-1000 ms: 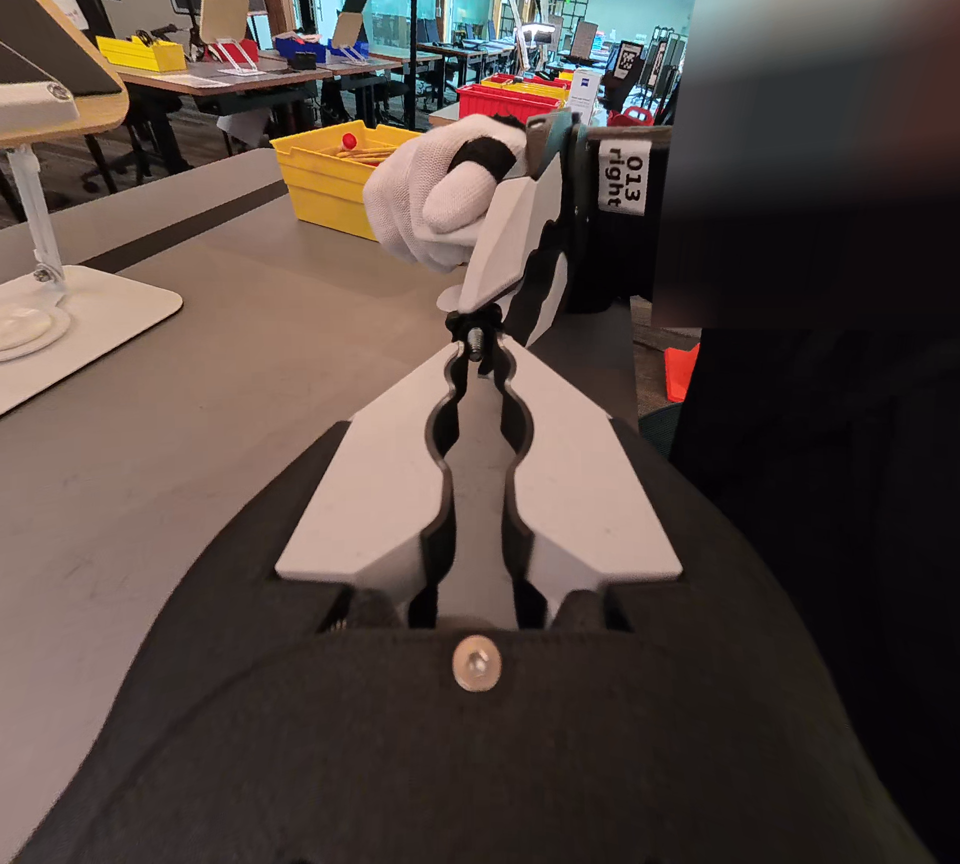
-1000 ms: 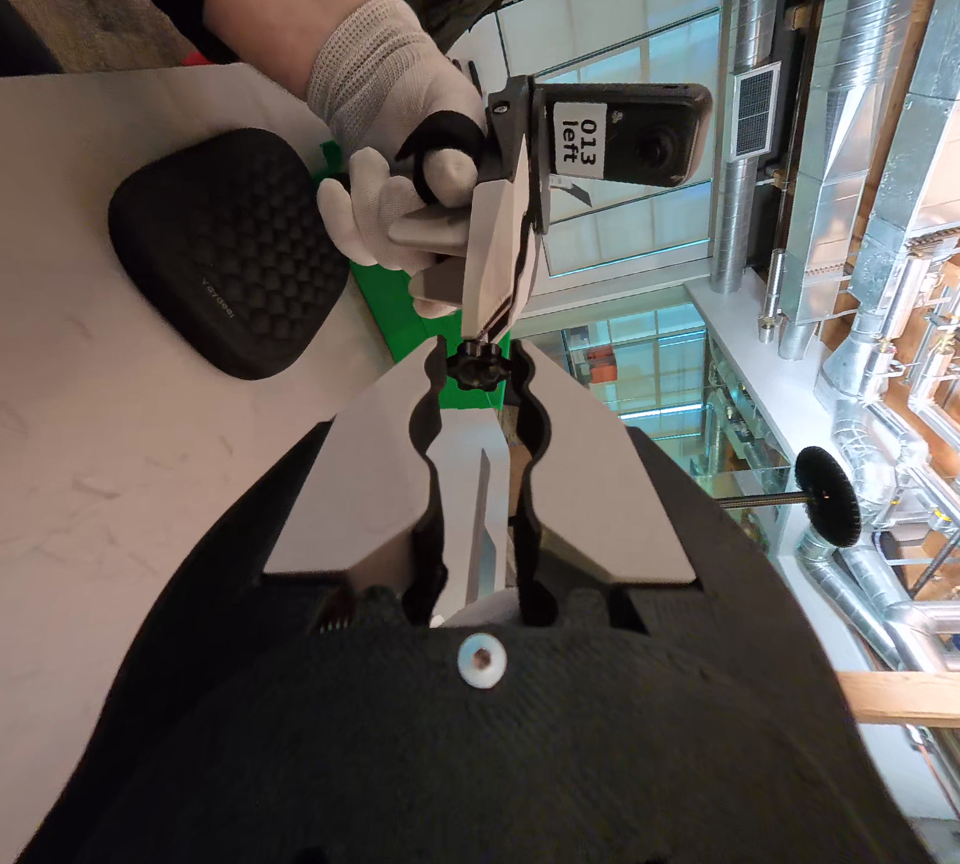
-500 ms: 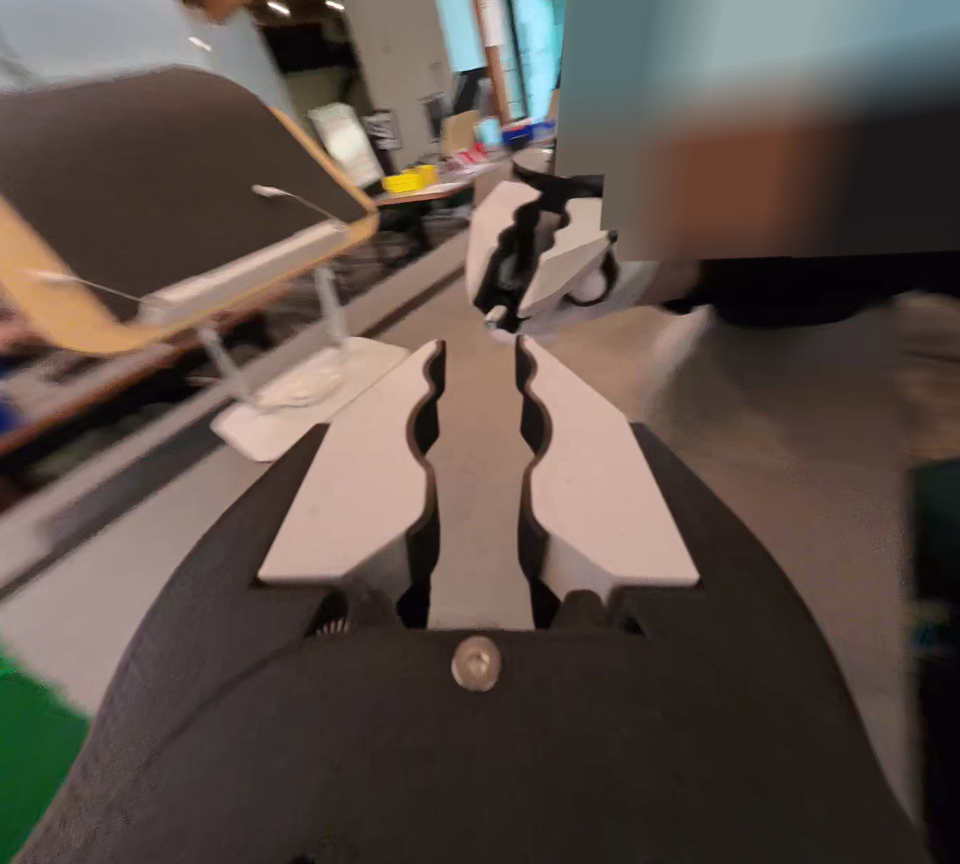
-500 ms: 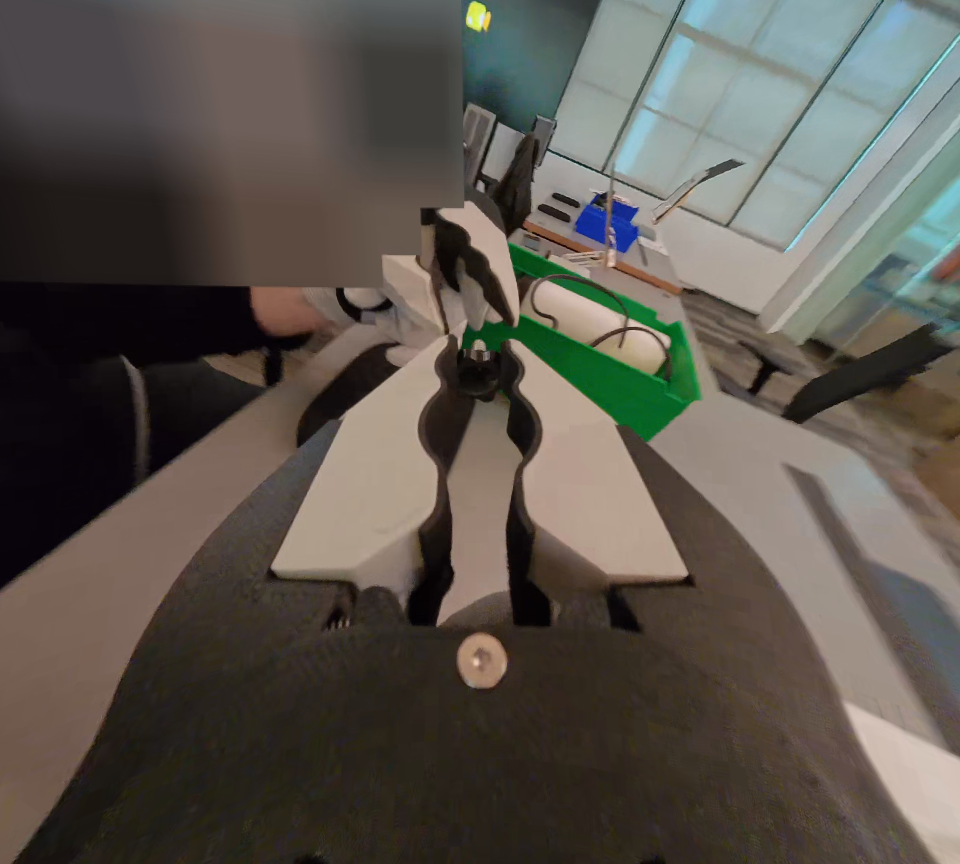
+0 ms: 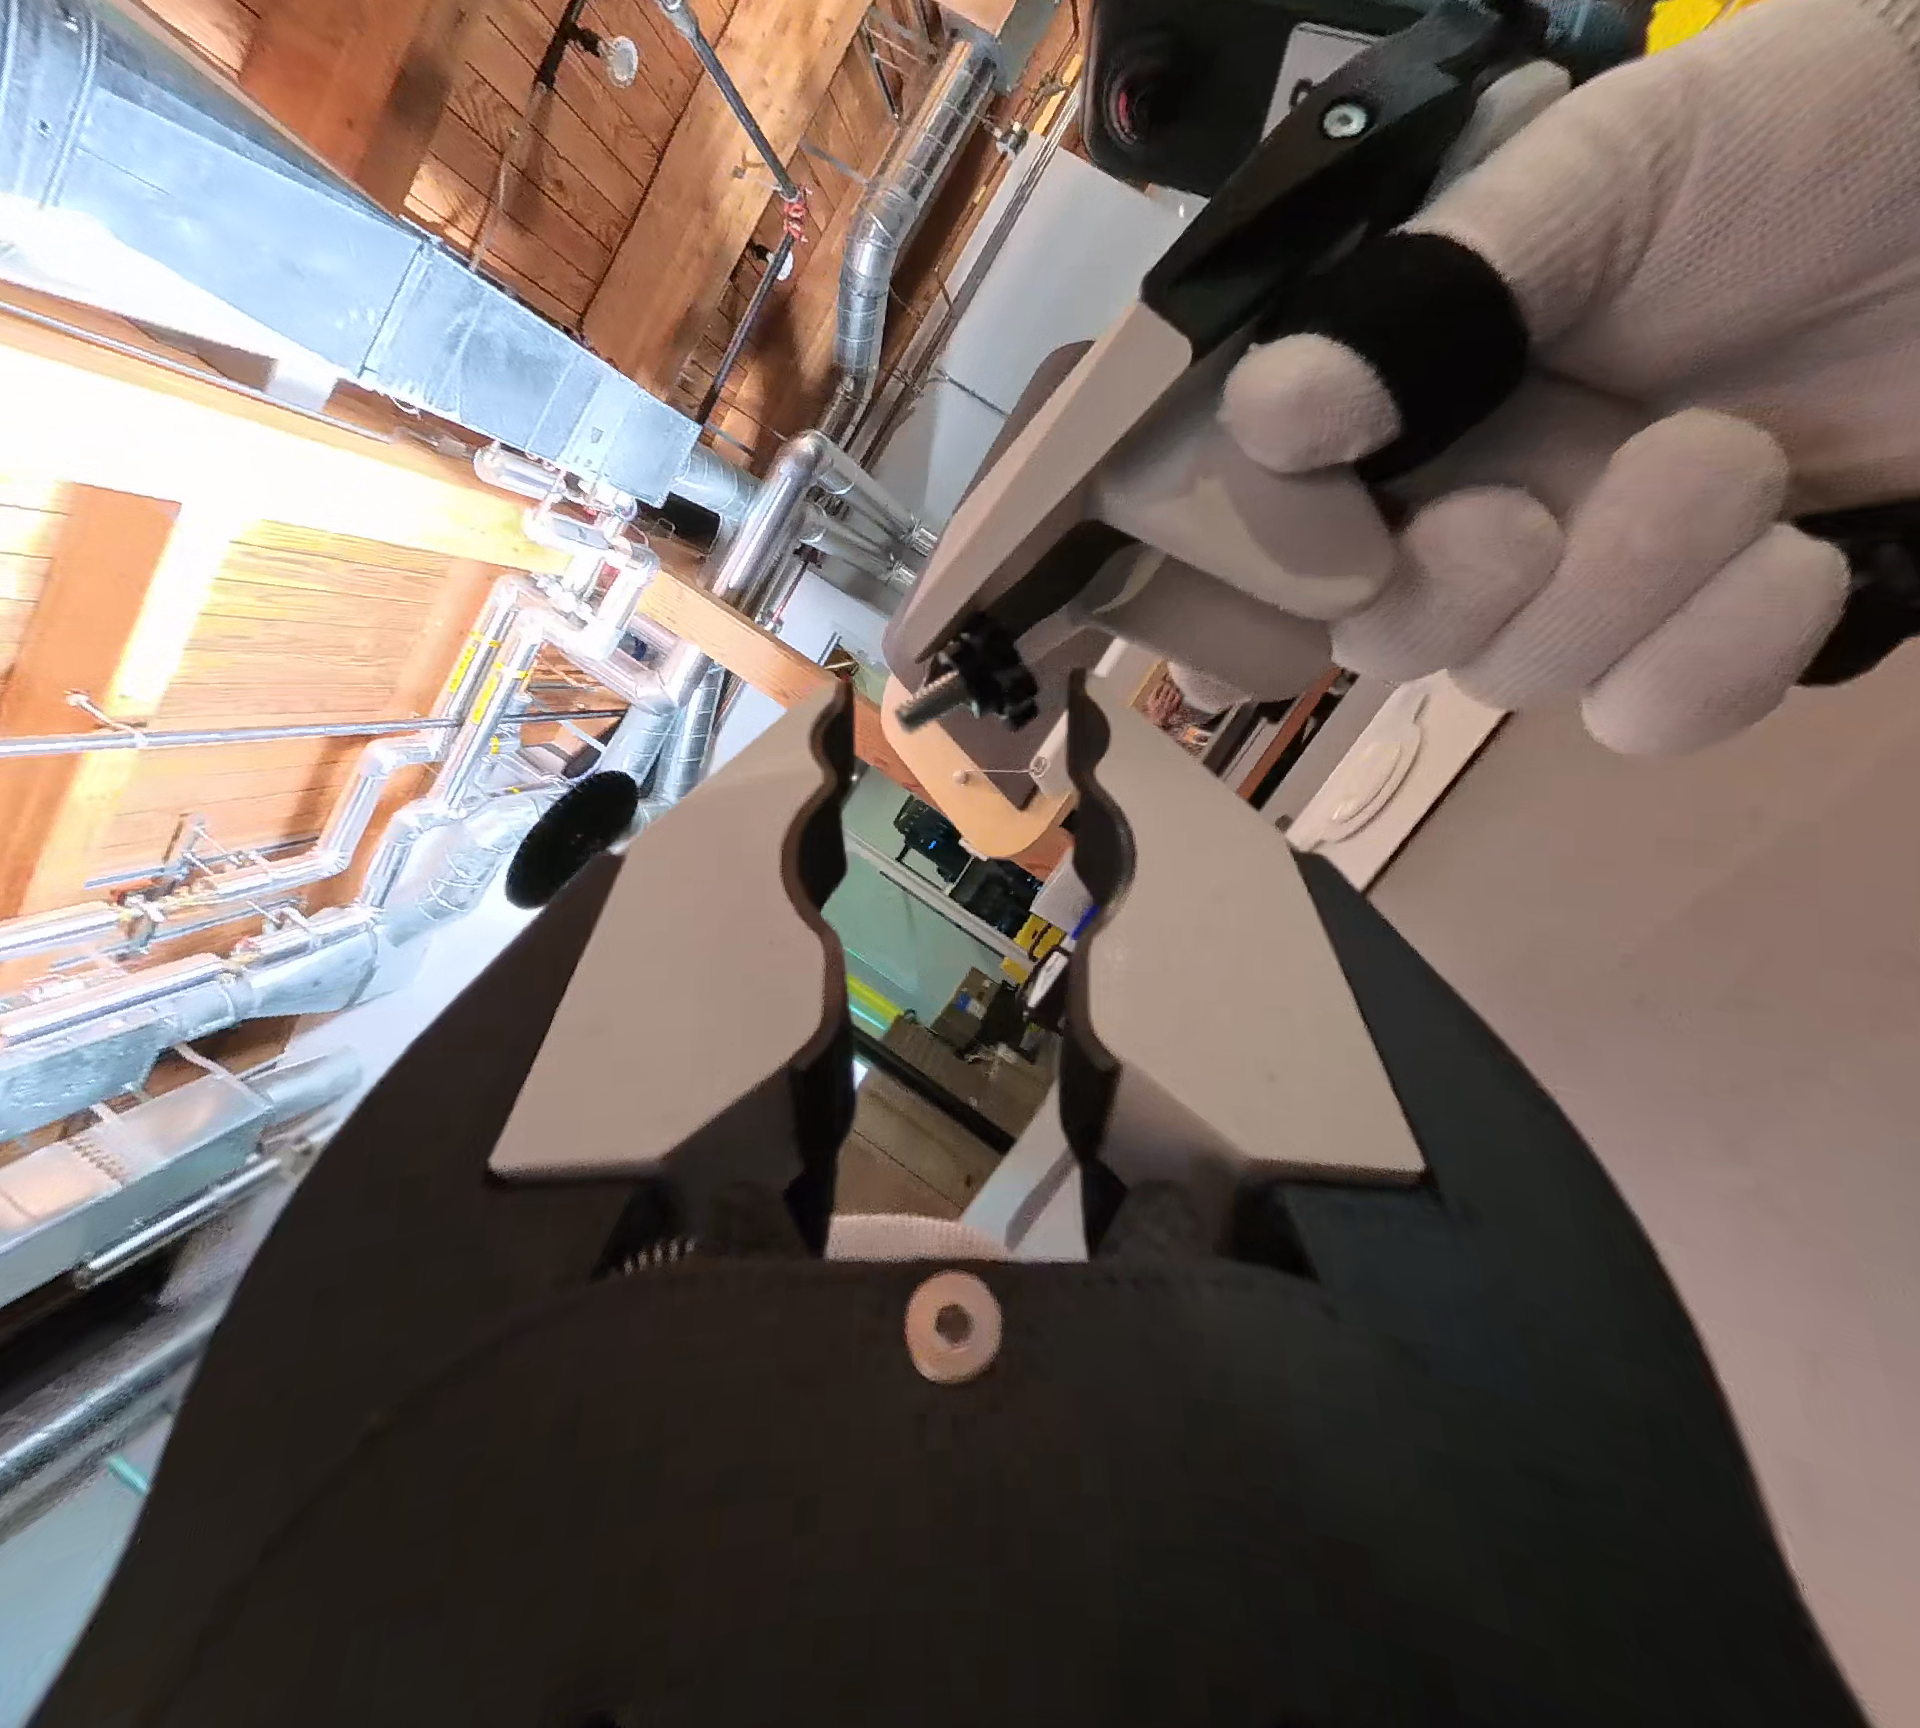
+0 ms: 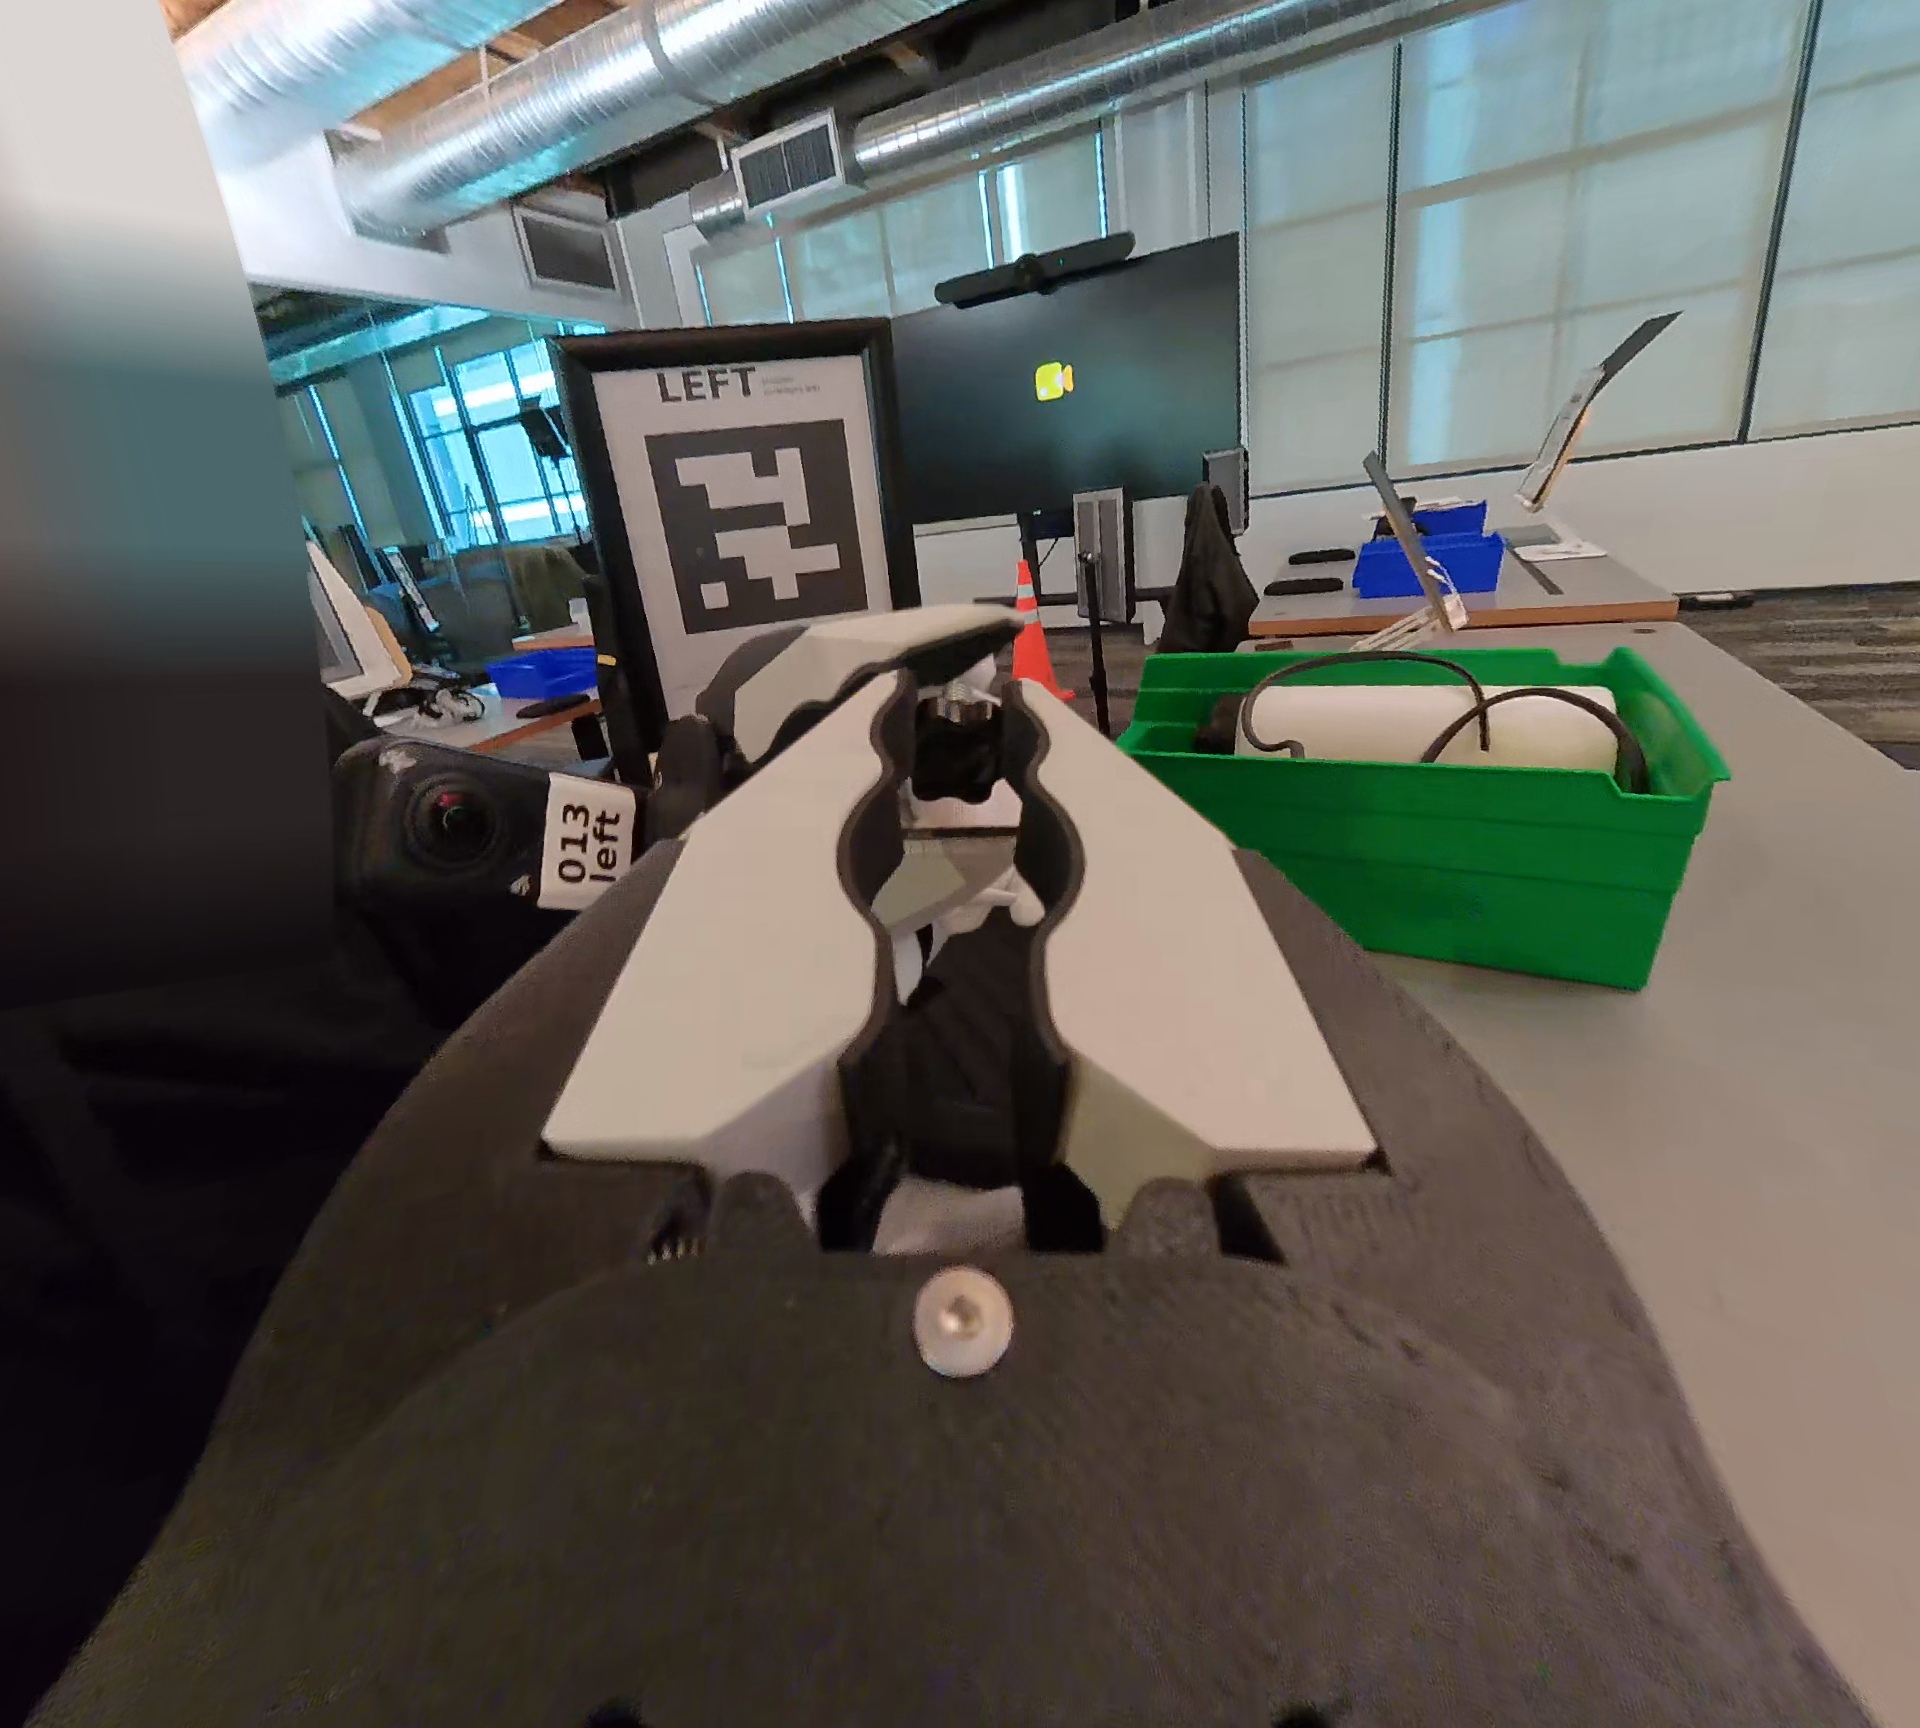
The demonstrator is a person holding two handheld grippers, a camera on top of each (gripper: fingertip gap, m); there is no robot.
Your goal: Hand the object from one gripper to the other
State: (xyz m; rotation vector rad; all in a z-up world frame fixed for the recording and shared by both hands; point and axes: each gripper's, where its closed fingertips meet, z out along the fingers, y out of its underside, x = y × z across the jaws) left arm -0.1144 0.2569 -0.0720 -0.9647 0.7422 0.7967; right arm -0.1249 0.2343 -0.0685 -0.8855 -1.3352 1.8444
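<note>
At twelve o'clock, the right gripper (image 6: pixel 961 712) pinches a black knob screw (image 5: pixel 977 676) (handover seemingly done); the left gripper (image 5: pixel 961 722) gapes wide, empty.

A grey desk (image 6: pixel 1766 1107) carries a green plastic bin (image 6: pixel 1455 857), which stands on it toward the far edge and holds a white roll and a black cable. In the left wrist view, a white flat stand base (image 5: pixel 1392 774) rests on the desk's grey top (image 5: pixel 1662 1003).
</note>
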